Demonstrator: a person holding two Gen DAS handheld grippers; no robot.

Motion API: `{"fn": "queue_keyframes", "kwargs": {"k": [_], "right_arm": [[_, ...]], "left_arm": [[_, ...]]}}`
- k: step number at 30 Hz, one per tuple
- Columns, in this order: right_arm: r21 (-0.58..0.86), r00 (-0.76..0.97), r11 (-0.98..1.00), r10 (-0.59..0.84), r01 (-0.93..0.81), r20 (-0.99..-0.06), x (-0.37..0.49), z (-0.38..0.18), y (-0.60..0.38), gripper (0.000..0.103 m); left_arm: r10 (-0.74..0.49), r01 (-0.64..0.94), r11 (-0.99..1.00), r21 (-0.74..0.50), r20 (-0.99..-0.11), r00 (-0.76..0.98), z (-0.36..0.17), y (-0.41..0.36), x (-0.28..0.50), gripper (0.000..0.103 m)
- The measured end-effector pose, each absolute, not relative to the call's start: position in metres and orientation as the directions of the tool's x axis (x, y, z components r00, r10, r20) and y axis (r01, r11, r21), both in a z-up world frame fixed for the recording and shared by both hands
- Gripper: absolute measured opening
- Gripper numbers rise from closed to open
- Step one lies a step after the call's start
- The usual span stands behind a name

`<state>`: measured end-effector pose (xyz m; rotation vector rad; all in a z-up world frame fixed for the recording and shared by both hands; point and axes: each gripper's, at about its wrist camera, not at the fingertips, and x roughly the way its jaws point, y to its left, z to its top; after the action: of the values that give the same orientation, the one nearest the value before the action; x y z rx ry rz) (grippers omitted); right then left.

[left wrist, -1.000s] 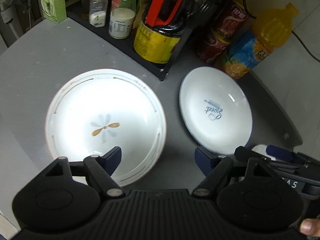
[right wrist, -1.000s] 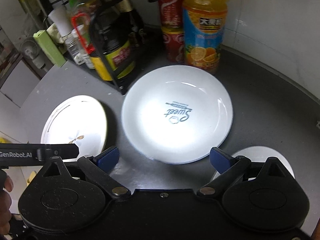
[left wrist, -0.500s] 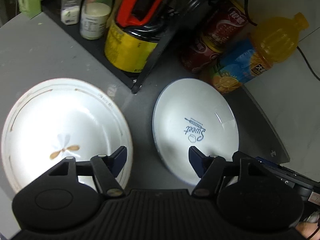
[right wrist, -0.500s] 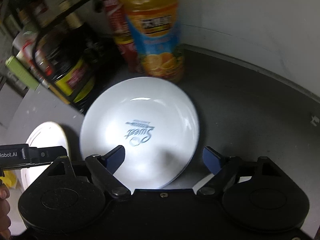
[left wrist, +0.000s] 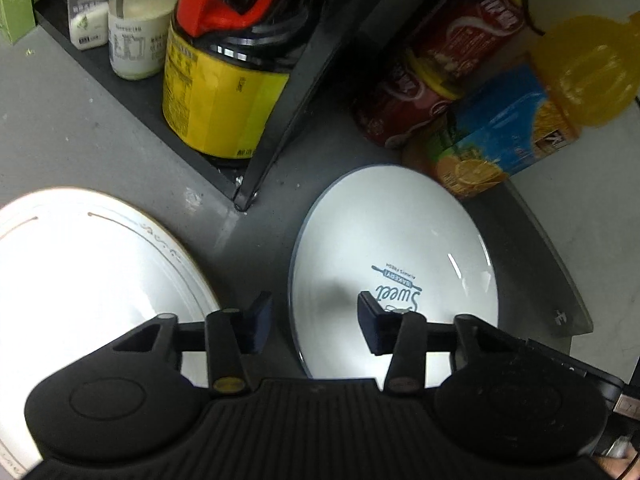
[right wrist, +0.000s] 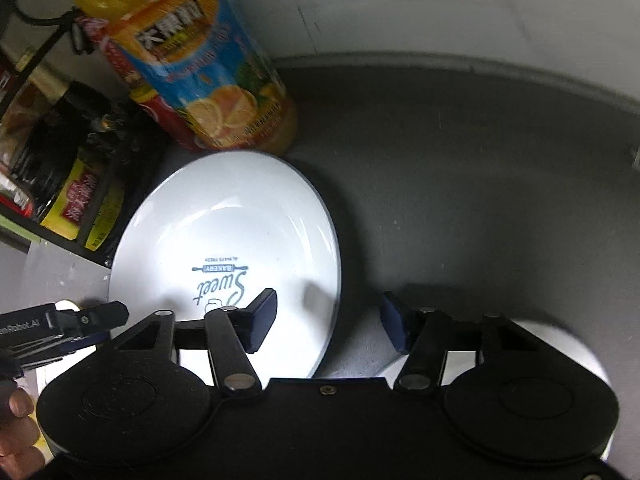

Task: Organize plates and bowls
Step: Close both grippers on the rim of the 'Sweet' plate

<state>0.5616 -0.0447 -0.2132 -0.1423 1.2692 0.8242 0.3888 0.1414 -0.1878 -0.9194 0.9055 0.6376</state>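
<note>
Left wrist view: the left gripper (left wrist: 314, 322), jaws apart and empty, straddles the left rim of the white "Sweet" plate (left wrist: 394, 248) on the grey counter (left wrist: 80, 128); a gold-trimmed plate (left wrist: 92, 276) lies beside it. Right wrist view: the right gripper (right wrist: 328, 322), jaws spread, straddles that plate's (right wrist: 224, 232) right rim, near an orange juice bottle (right wrist: 208, 80).
</note>
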Motion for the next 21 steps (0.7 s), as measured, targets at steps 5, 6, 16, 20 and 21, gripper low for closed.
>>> {"fn": "queue_keyframes", "kwargs": {"k": [5,6,16,20,21], "right_arm": [[0.364,0.035,0.728,0.469,-0.581,-0.882,0.565,-0.228,-0.047,0.042],[0.368,0.041,0.724,0.479,-0.583,-0.877,0.565,-0.229,-0.047,0.042],[0.403,0.042,0.732,0.506,-0.549,-0.862,0.579,-0.232,-0.045,0.031],[0.44,0.014,0.723,0.527,-0.532,-0.85,0.58,-0.234,-0.042,0.027],[0.446,0.007,0.714,0.533,-0.54,-0.846,0.578,-0.235,-0.041,0.028]], "left_arm": [[0.072,-0.79,0.472,-0.391,-0.876,0.477,-0.202,0.14,0.397,0.03],[0.075,-0.793,0.469,-0.388,-0.878,0.474,-0.204,0.14,0.398,0.03],[0.086,-0.81,0.436,-0.392,-0.878,0.471,-0.22,0.143,0.398,0.017],[0.075,-0.811,0.412,-0.415,-0.872,0.484,-0.221,0.147,0.393,0.012],[0.071,-0.81,0.407,-0.422,-0.869,0.489,-0.222,0.148,0.392,0.012]]}}
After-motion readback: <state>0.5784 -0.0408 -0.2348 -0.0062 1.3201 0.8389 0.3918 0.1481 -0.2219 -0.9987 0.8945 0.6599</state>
